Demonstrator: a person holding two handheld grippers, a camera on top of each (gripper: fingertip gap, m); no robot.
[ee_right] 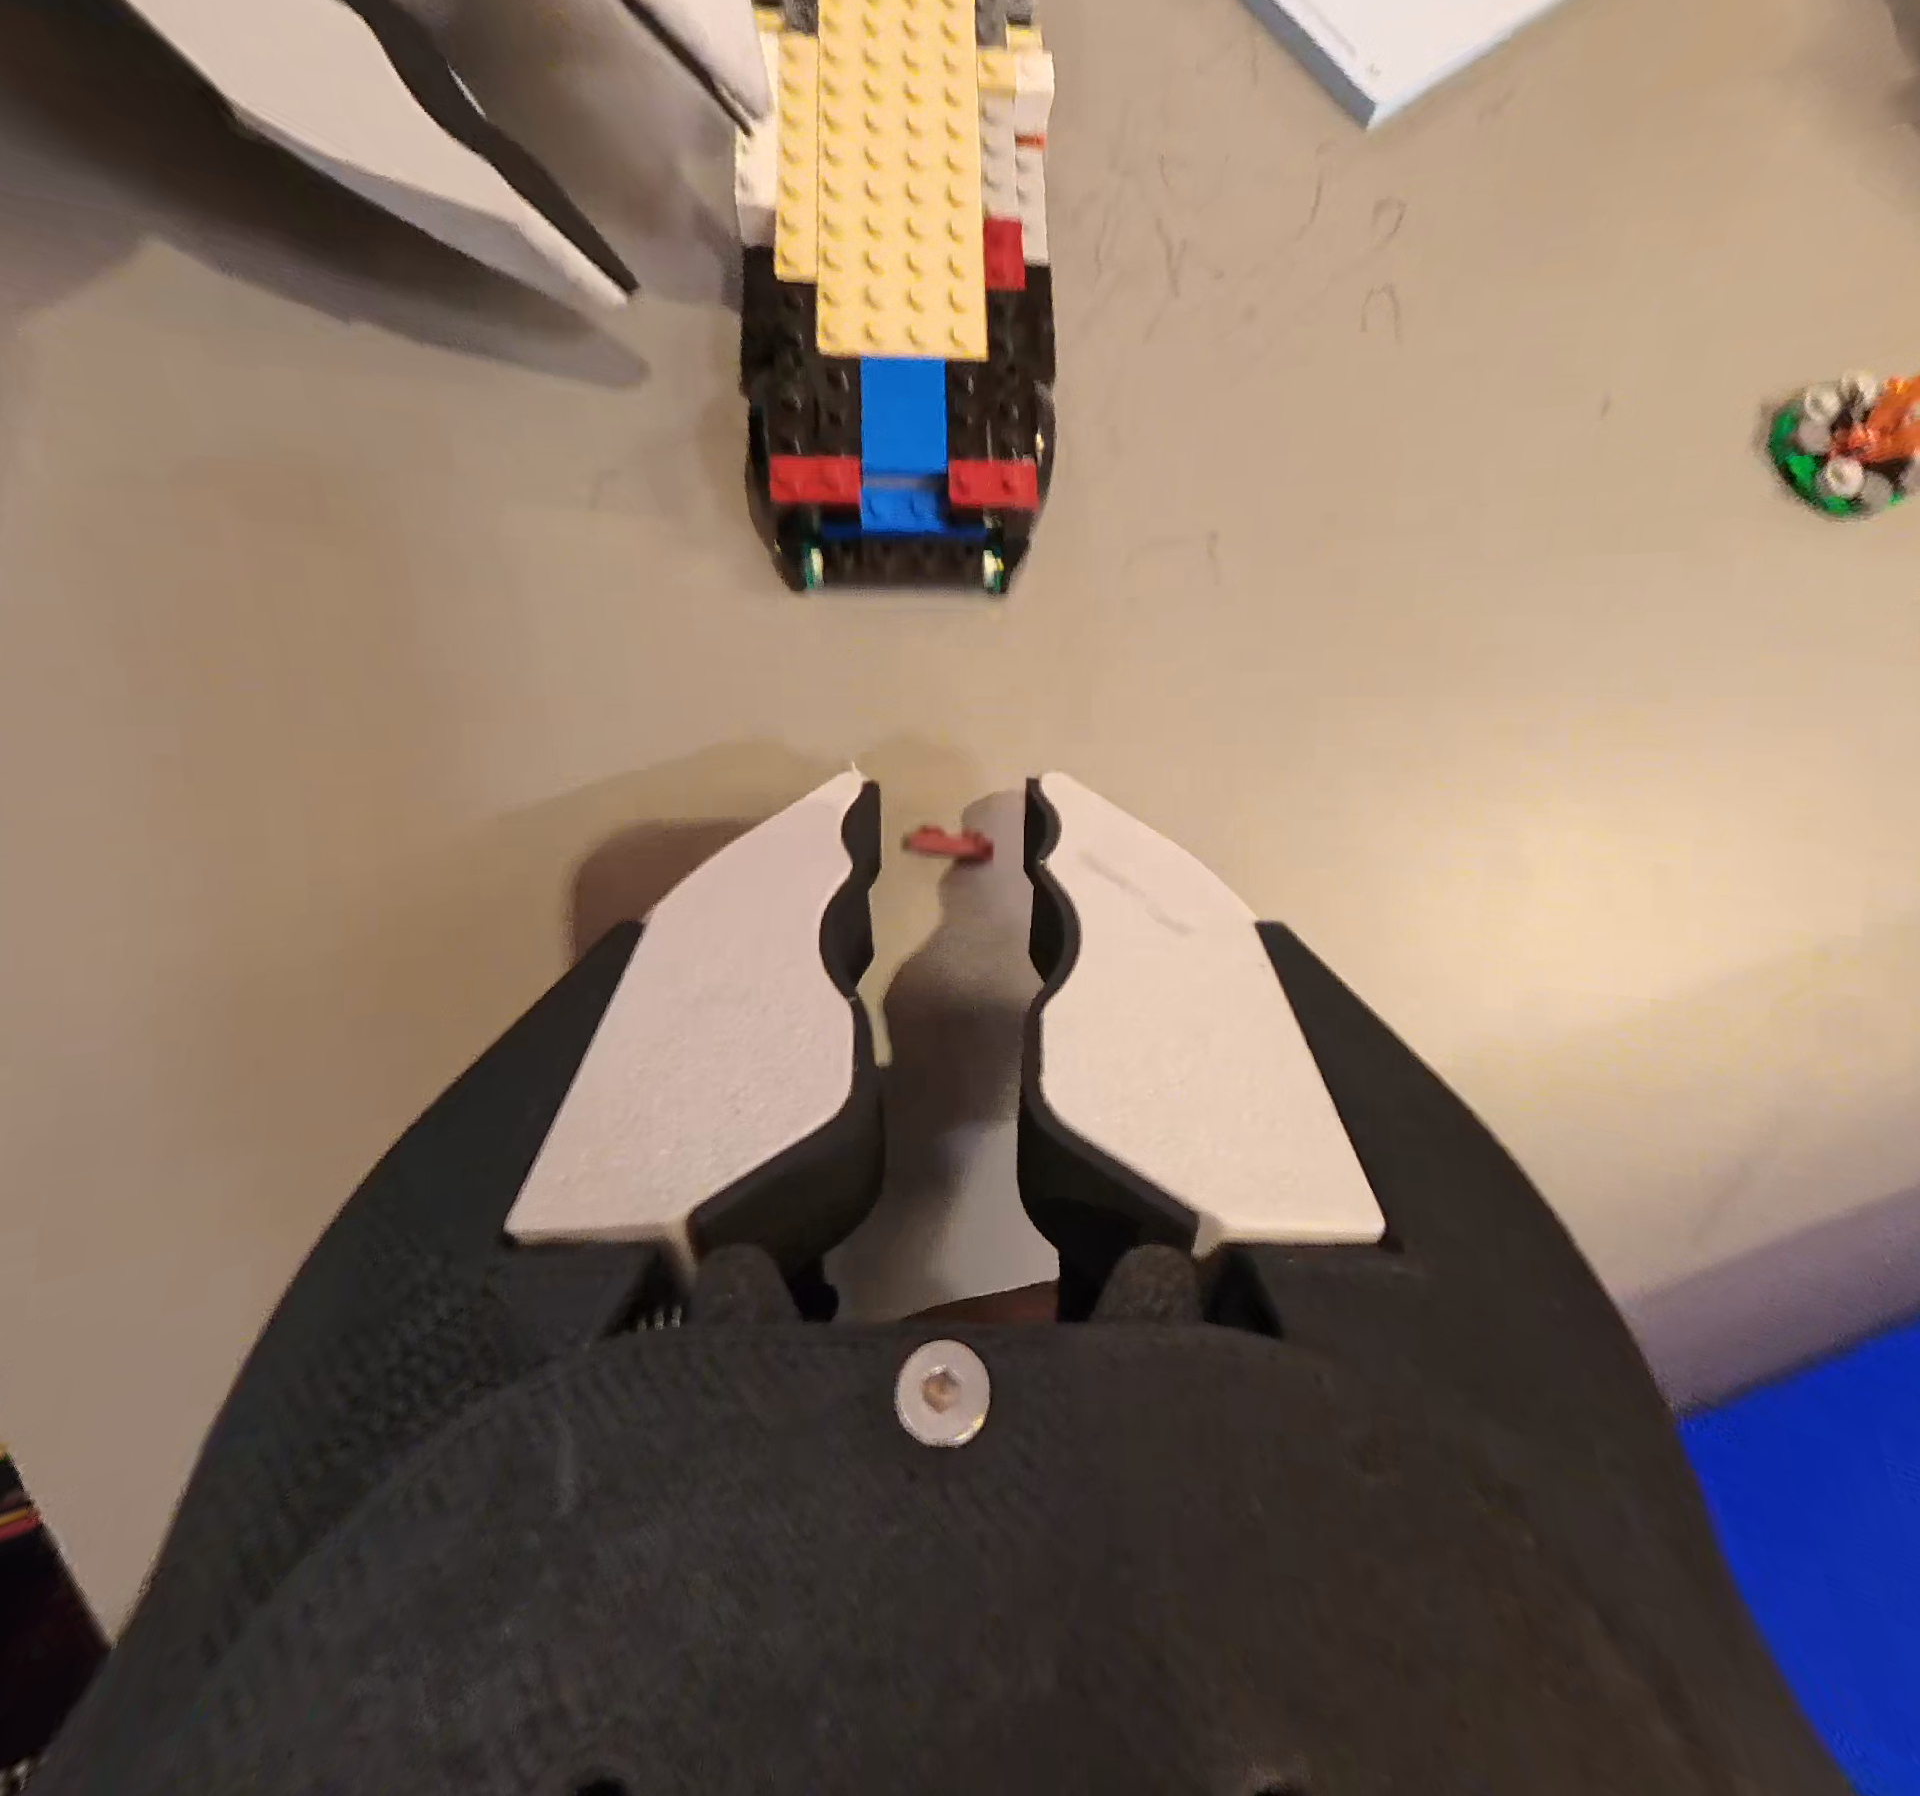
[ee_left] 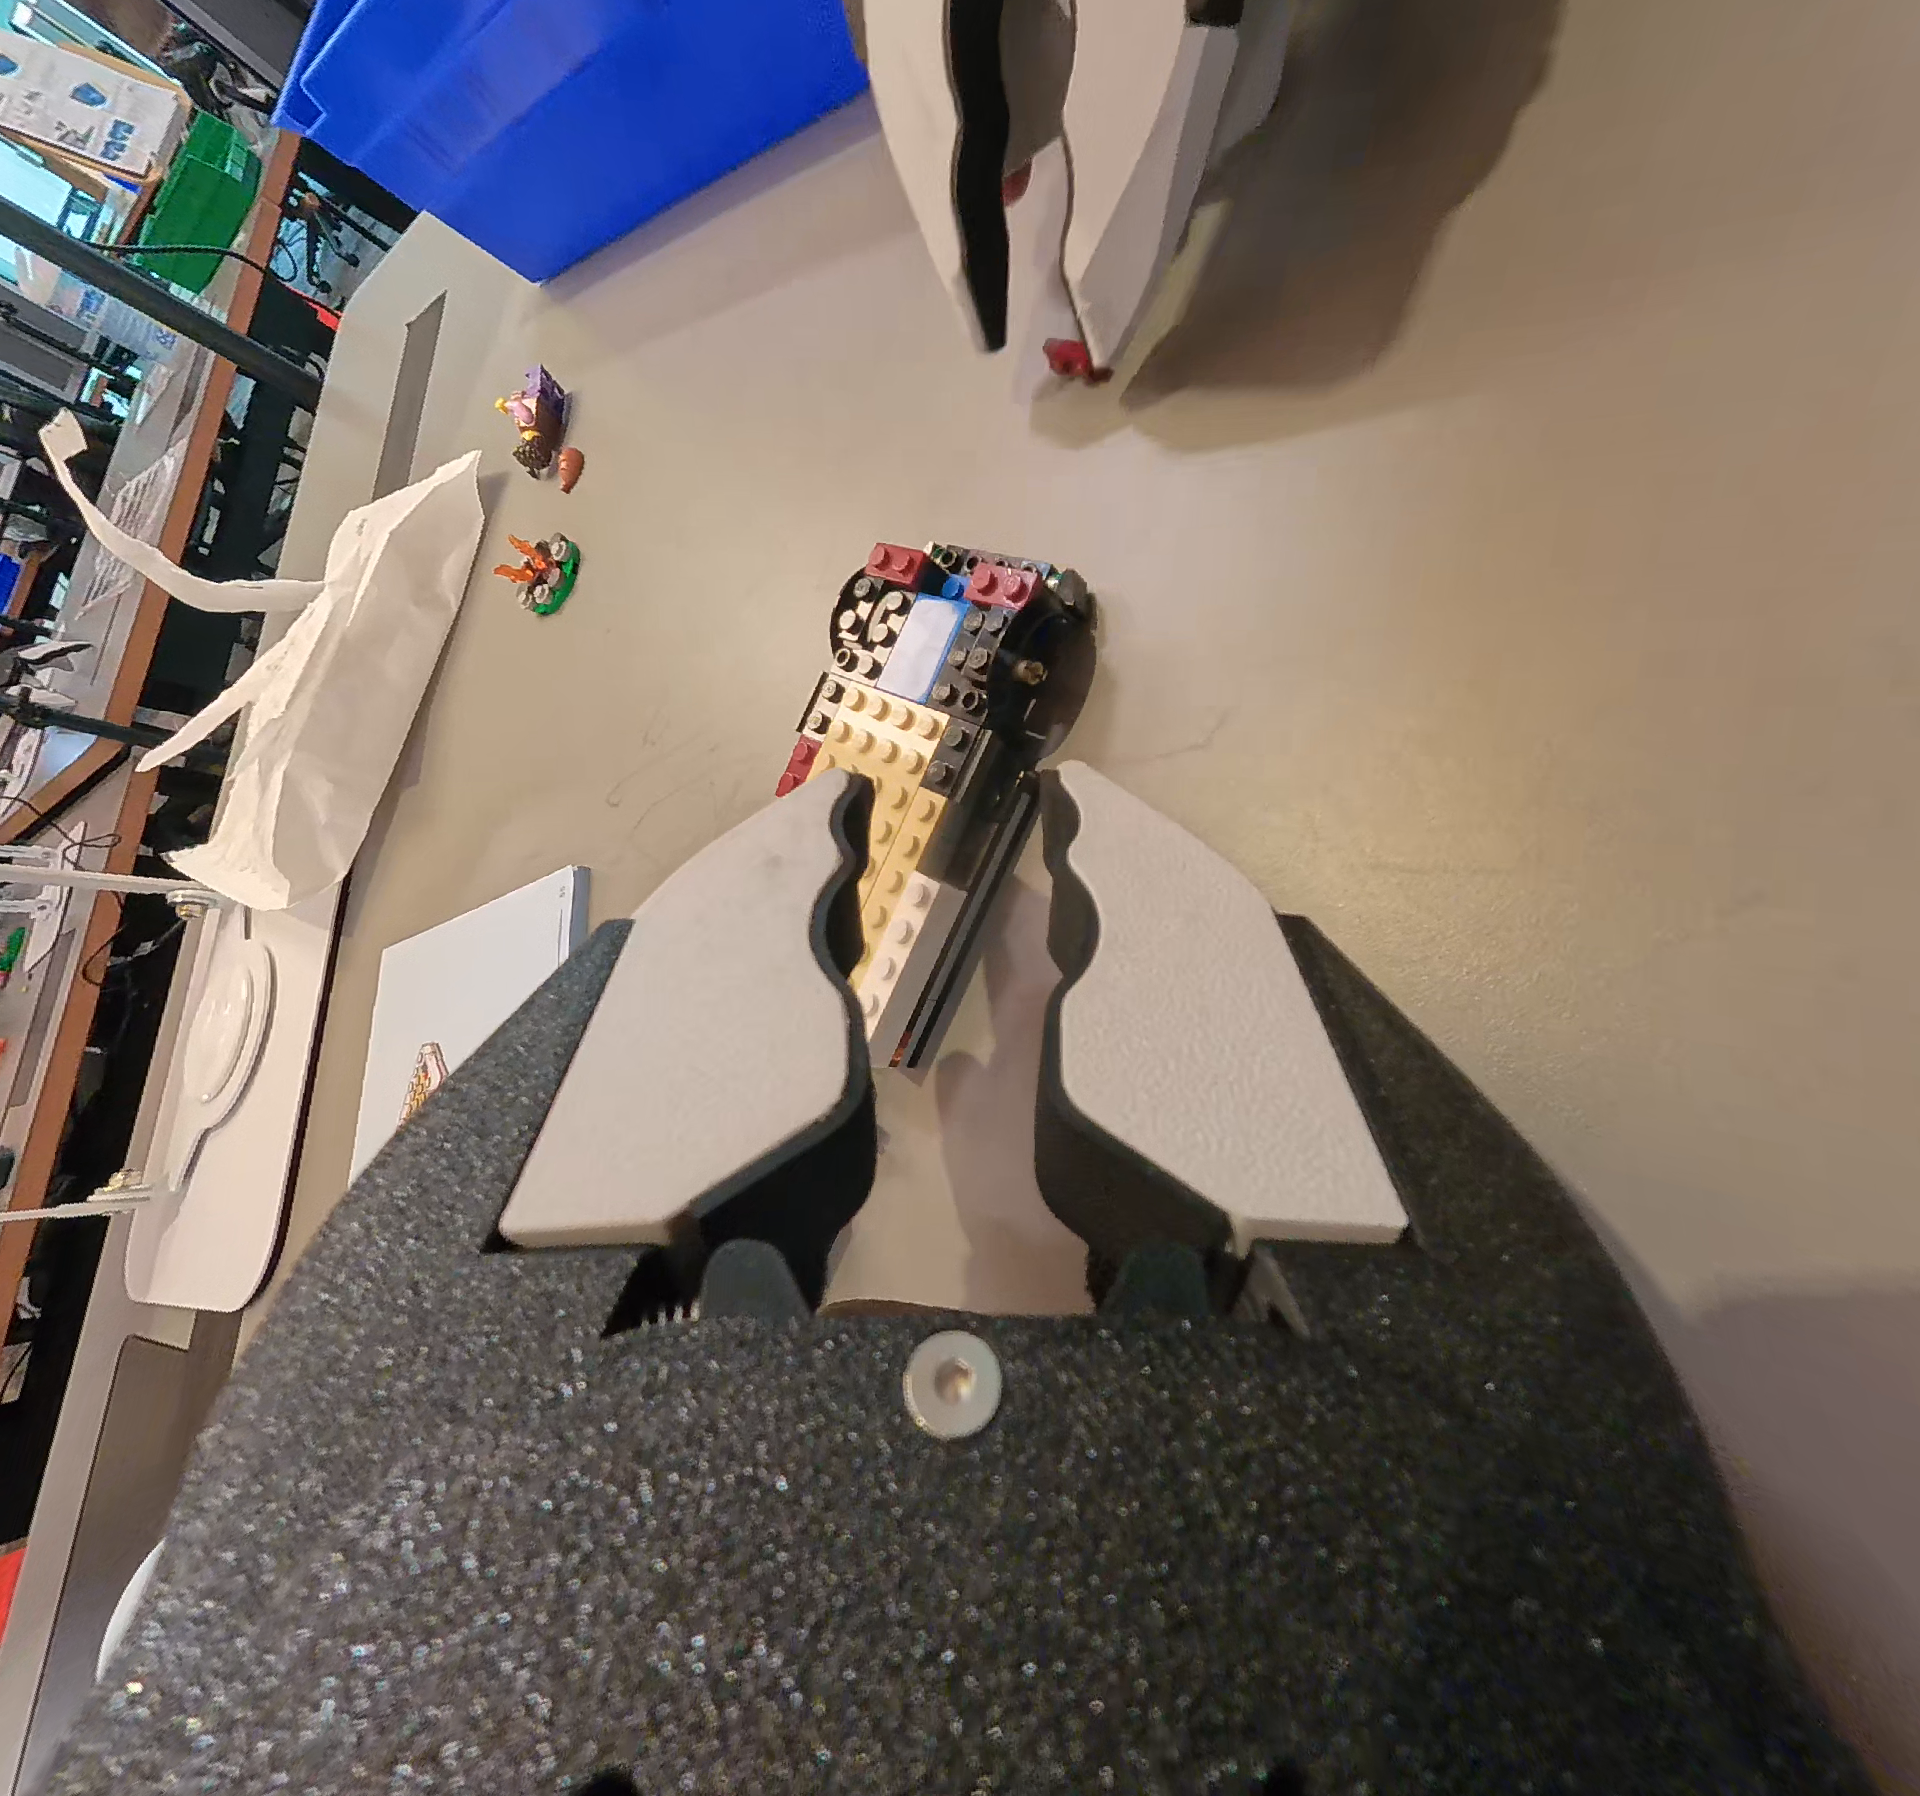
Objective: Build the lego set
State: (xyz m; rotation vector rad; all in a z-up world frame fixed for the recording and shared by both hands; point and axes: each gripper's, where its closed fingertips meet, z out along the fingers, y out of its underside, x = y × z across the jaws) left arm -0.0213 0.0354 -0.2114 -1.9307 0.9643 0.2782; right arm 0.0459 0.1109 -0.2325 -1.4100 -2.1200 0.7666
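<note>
My left claw [ee_left: 951, 790] was clamped across the rear of the brick-built vehicle [ee_left: 914, 707], one finger [ee_left: 727, 967] against its tan deck and the other [ee_left: 1174, 967] at its dark side rail. As I judged it, that grip was there to keep the model steady on the worktop [ee_left: 1455, 707], since it stood on its own underside well in from every edge.

My right claw [ee_right: 951, 790] hung just above the worktop a short way off the vehicle's black, blue and red nose [ee_right: 899, 499]. Its fingers stood partly apart with a small dark red piece [ee_right: 948, 844] lying loose on the worktop between them; there was clear space on both sides of it, so the claw had hold of nothing.

Off toward one edge of the worktop sat a little green-based piece with orange flames [ee_left: 540, 574] and a small purple figure [ee_left: 540, 421], next to a crumpled white paper bag [ee_left: 332, 686] and a white booklet [ee_left: 468, 1008]. A blue bin [ee_left: 582, 73] stood at the far corner.
</note>
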